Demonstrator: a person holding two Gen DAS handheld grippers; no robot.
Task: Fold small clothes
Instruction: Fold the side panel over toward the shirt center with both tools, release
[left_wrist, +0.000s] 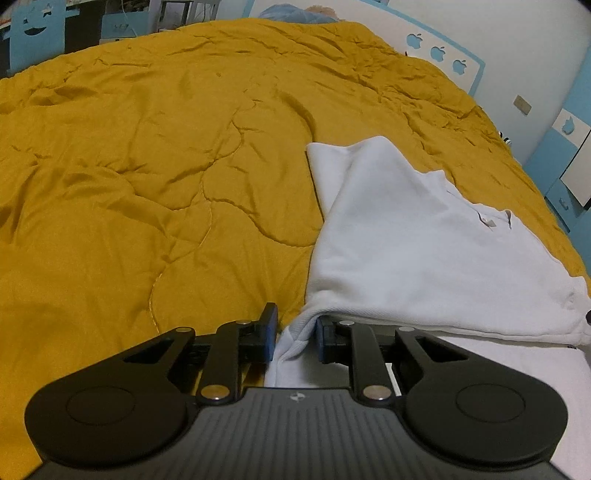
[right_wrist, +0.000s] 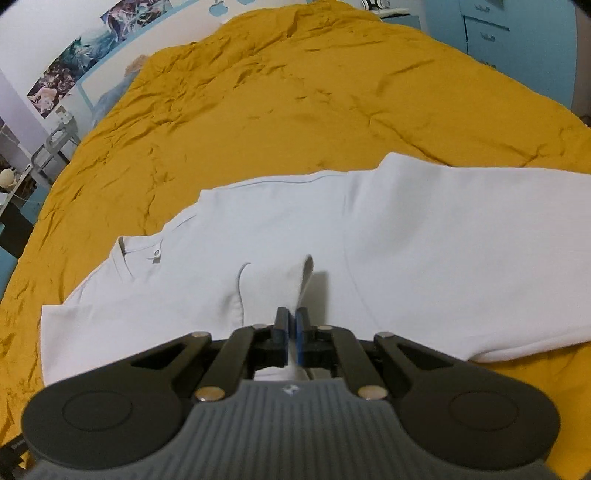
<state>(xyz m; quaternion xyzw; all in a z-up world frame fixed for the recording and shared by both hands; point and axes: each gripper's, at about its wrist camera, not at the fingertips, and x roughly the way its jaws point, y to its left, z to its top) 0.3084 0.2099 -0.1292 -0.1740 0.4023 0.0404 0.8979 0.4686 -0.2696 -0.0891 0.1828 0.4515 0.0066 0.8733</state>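
A small white long-sleeved top (right_wrist: 388, 240) lies on a mustard-yellow quilt (right_wrist: 295, 103), its collar and label at the left of the right wrist view. My right gripper (right_wrist: 292, 326) is shut on a pinched-up fold of the top's cloth, which stands in a ridge just ahead of the fingers. In the left wrist view the top (left_wrist: 406, 236) lies to the right, one sleeve reaching away. My left gripper (left_wrist: 294, 338) holds the ribbed hem edge between its blue-padded fingers (left_wrist: 269, 334), jaws a little apart around the bunched cloth.
The quilt (left_wrist: 147, 166) covers the whole bed, wrinkled. A white and blue headboard with apple cut-outs (left_wrist: 437, 51) runs along the far side. Blue drawers (right_wrist: 487, 33) stand beyond the bed's far right. A shelf unit (right_wrist: 55, 144) stands at the left.
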